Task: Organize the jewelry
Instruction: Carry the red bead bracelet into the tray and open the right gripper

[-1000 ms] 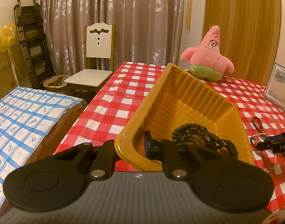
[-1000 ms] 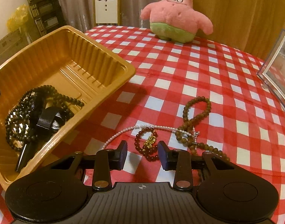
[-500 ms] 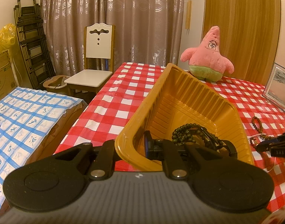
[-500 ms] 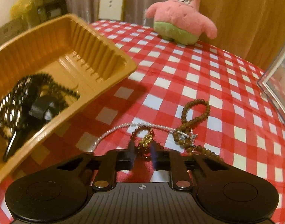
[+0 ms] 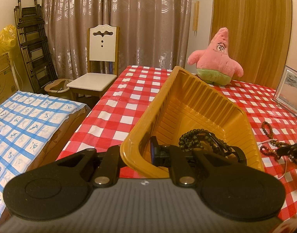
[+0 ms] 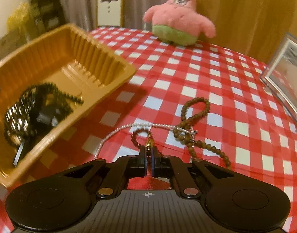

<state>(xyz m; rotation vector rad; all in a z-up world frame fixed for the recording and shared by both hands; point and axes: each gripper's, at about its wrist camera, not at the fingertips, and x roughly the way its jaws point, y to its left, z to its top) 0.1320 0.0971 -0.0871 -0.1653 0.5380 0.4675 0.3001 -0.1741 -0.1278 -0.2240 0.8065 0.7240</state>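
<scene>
Change noted: our right gripper [image 6: 148, 156], lower centre of its view, stood open over the dark red bead bracelet [image 6: 137, 136] a second ago; its jaws have since shut down to a sliver and now pinch that bracelet by its gold charm. We judge the pick made and the carry to the tray next.

Our left gripper [image 5: 136, 153], lower centre of its view, has not moved: clamped tight on the near rim of the yellow tray [image 5: 187, 81], which it holds tilted up off the checked tablecloth [image 5: 129, 97].

Count on the cloth, centre of the right view:
- one dark red bead bracelet, held
- one brown bead string [image 6: 195, 114], looped, loose
- one pearl necklace [image 6: 117, 134], crossing the brown string

In the tray, left of the right view: dark bead strings [image 6: 37, 106] heaped with a black strap; number not legible through blur.

Other: one pink plush star [image 5: 216, 62], one picture frame [image 6: 286, 71], one chair [image 5: 98, 66].
</scene>
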